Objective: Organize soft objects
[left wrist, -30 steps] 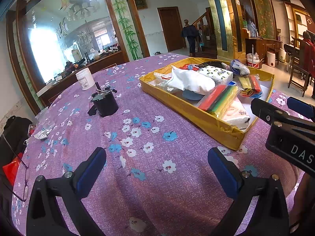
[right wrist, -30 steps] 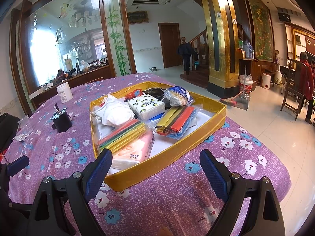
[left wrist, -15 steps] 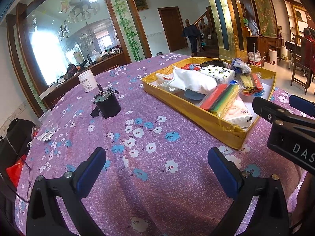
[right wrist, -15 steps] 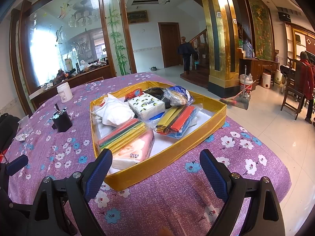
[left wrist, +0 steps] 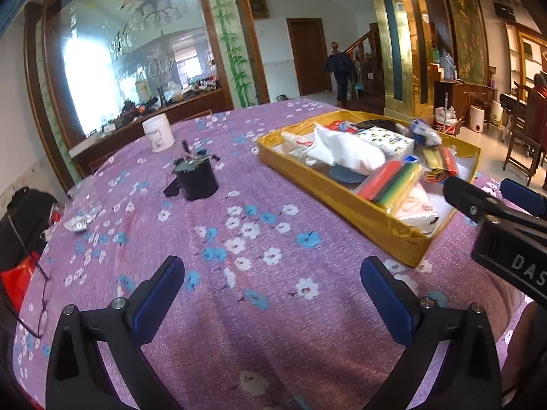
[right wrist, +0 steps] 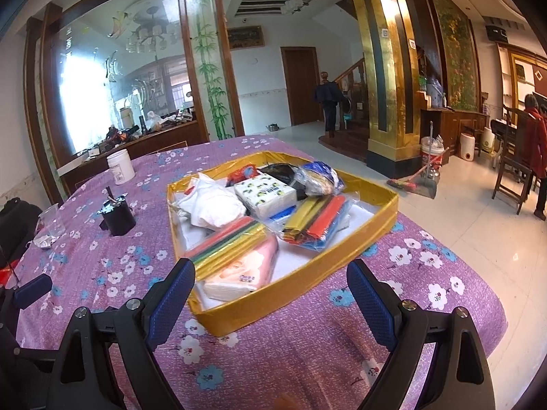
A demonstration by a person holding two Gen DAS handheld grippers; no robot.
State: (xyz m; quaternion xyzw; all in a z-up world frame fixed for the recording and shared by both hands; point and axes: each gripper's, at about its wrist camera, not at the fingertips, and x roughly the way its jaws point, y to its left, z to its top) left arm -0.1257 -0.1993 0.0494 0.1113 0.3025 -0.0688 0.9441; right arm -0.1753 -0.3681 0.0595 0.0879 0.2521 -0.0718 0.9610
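Note:
A gold tray (right wrist: 294,294) sits on the purple flowered tablecloth and holds soft goods. In it are a white cloth (right wrist: 212,201), a printed tissue pack (right wrist: 265,193), two clear bags of coloured strips (right wrist: 225,242) and a pink tissue pack (right wrist: 242,270). My right gripper (right wrist: 271,273) is open just before the tray's near corner, with nothing between its fingers. My left gripper (left wrist: 271,273) is open over bare cloth, left of the tray (left wrist: 342,201). The right gripper's fingers (left wrist: 461,191) show at the right edge of the left wrist view.
A black cup (left wrist: 196,179), a white jar (left wrist: 157,133), a crumpled foil wrapper (left wrist: 78,220) and a pair of glasses (left wrist: 27,273) lie on the table's left side. The table edge drops to a tiled floor on the right (right wrist: 461,225), with chairs and people beyond.

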